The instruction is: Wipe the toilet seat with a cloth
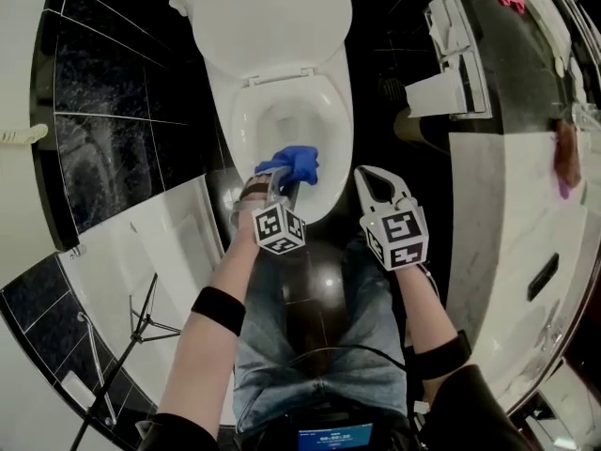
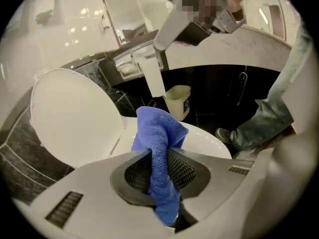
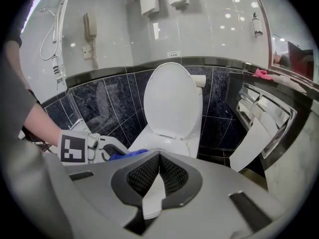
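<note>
Toilet seat (image 1: 340,130) wiping looks barely begun, I'd say: left gripper (image 1: 275,184) clamps the blue cloth (image 1: 293,164) over its front rim, right gripper (image 1: 368,181) closed on nothing.

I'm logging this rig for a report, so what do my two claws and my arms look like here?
Both the left claw and right claw are light grey shells with dark ribbed pads, each carrying a cube of black-and-white square markers. A black band wraps each forearm; the sleeves are dark.
</note>
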The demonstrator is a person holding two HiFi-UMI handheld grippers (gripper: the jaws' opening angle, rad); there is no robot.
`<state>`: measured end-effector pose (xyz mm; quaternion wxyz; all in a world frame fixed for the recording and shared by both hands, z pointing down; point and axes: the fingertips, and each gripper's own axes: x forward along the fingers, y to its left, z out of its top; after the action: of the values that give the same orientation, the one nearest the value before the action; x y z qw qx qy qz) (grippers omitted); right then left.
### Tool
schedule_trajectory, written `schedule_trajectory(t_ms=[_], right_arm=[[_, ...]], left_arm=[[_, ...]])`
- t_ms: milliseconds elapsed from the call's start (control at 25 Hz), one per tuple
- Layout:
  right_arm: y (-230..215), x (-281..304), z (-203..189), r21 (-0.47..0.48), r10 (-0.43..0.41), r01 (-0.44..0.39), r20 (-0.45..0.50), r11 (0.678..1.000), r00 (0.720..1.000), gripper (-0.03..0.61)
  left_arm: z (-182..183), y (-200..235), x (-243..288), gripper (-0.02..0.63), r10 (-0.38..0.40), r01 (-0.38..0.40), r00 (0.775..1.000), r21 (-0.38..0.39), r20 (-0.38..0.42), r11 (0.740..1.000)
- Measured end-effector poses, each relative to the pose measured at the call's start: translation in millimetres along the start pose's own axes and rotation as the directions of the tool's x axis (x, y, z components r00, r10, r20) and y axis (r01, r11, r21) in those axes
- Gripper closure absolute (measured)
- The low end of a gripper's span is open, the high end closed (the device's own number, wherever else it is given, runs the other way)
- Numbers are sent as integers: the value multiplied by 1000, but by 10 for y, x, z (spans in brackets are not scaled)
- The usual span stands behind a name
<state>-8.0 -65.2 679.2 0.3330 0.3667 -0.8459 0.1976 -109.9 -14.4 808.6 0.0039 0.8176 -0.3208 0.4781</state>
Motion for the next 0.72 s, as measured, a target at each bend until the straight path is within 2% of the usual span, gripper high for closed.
schedule_trajectory(t_ms=[80,160,280,400,480,560,640,720], right_arm=[[186,-65,94,27,0,-1,15,1000,1000,558],[398,-72,149,36,20,-21,31,999,999,558],[692,21,102,9,82,-82,52,997,995,558],[895,158,5,2,141,-142,82,990,987,558],[925,277,-67,-28,168,-166,105,986,980,558],[891,348,-197,-45,178,-174,117,984,977,558],[794,380,-321,-39,172,-168,127,985,977,558],[662,414,-412,-21,156,-155,135,988,978,558]], left_arm=[[12,297,-66,537,24,-24,1000,83,4,996],[13,596,-85,537,59,-58,998,189,2,980],[-94,1012,53,537,120,-105,992,312,-27,944],[-261,1256,351,537,160,-120,985,416,-63,902],[-377,1383,586,537,195,-125,977,509,-88,852],[-510,1481,813,537,240,-123,964,614,-113,780],[-588,1531,996,537,263,-103,956,687,-132,719],[-675,1590,1153,537,275,-76,949,739,-152,670]])
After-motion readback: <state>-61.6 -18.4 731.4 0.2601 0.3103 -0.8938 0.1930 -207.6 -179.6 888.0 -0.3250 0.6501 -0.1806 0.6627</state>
